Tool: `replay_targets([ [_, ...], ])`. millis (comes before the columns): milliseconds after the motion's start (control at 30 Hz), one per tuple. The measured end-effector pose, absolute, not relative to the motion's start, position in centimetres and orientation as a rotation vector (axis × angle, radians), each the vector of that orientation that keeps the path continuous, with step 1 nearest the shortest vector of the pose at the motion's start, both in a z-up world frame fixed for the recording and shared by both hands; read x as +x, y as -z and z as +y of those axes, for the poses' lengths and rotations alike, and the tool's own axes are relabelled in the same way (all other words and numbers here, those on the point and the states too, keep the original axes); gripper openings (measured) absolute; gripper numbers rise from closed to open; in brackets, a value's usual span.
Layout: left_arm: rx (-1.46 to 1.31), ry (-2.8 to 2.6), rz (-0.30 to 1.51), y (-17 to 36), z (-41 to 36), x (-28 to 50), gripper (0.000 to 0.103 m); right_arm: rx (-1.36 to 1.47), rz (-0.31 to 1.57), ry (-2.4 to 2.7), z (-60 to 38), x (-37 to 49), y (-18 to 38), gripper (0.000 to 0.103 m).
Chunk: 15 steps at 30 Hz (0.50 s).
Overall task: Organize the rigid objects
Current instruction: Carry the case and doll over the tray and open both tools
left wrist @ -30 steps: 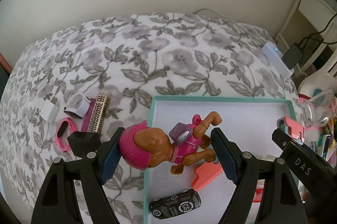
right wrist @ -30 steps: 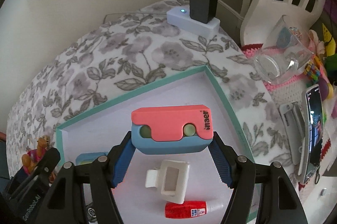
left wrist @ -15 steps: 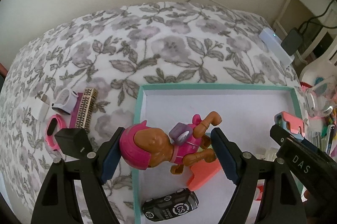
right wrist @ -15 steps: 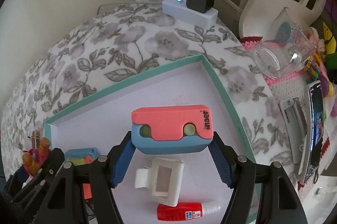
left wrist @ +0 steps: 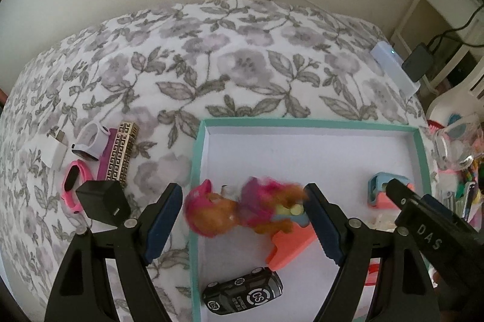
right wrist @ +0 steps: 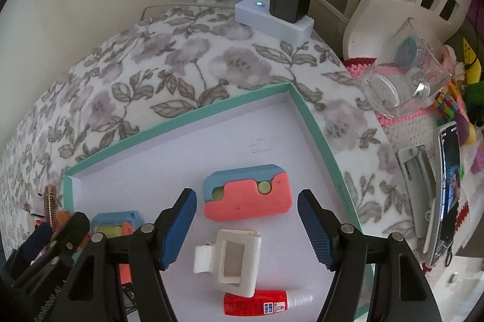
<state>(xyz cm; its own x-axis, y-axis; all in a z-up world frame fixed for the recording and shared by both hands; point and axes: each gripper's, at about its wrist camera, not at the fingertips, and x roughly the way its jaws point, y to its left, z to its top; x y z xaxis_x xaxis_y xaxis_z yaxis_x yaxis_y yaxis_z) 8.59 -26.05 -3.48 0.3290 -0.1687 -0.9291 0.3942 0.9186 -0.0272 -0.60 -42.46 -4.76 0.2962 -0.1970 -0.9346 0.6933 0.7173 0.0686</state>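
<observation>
Teal-rimmed shallow cardboard tray [right wrist: 314,125] holds a coral-and-blue plastic block [right wrist: 246,196] lying between the right gripper's [right wrist: 246,226] wide-open jaws, untouched. Near the tray's left edge a blurred pink-and-brown toy figure [left wrist: 239,208] sits between the left gripper's [left wrist: 243,219] spread jaws (contact unclear).

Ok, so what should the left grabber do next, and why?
Probably lift the left gripper and swing it over to the black charger. Its jaws stand open, and the blurred doll between them looks loose over the tray. The charger lies on the bedspread outside the tray, the nearest thing not yet sorted.
</observation>
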Motion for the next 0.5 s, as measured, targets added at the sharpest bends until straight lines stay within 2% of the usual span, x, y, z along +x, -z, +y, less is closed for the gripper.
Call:
replay_targets([
  [500,0.137,0.326,1.164,0.6,-23.7,9.9,0.083,0.414,1.082,0.615,-40.9,0.1,0.9,0.076],
])
